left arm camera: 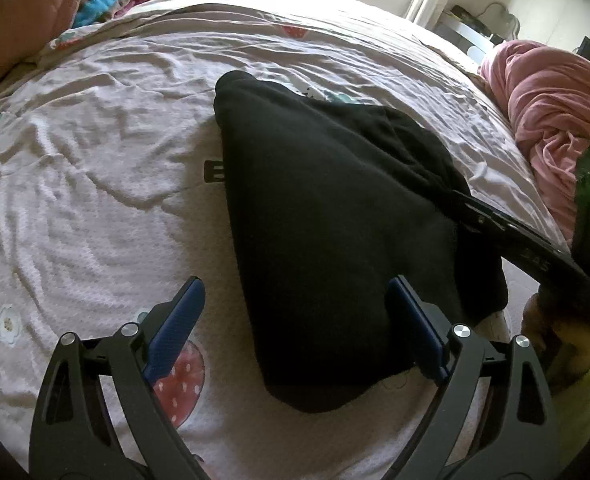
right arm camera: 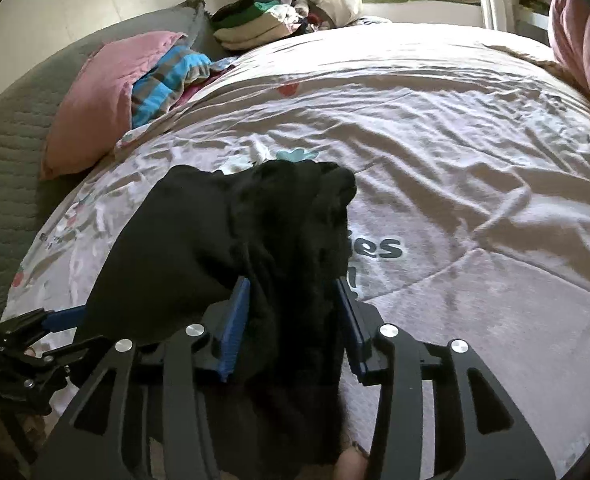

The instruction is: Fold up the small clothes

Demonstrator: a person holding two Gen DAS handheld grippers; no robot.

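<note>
A small black garment (left arm camera: 327, 216) lies on the pale printed bedspread (left arm camera: 95, 160), partly folded, with its near corner between my left fingers. My left gripper (left arm camera: 295, 312) is open wide, its blue pads on either side of the cloth and not pressing it. In the right wrist view the same black garment (right arm camera: 255, 240) bunches up between the blue pads of my right gripper (right arm camera: 293, 308), whose jaws are partly closed with cloth filling the gap. The right gripper also shows in the left wrist view (left arm camera: 507, 232) at the garment's right edge. The left gripper shows at the lower left of the right wrist view (right arm camera: 55, 320).
A pink blanket (left arm camera: 555, 120) is heaped at the bed's right side. A pink pillow (right arm camera: 95, 104), a blue striped cloth (right arm camera: 167, 80) and a stack of folded clothes (right arm camera: 255, 24) sit at the head of the bed. A window is beyond.
</note>
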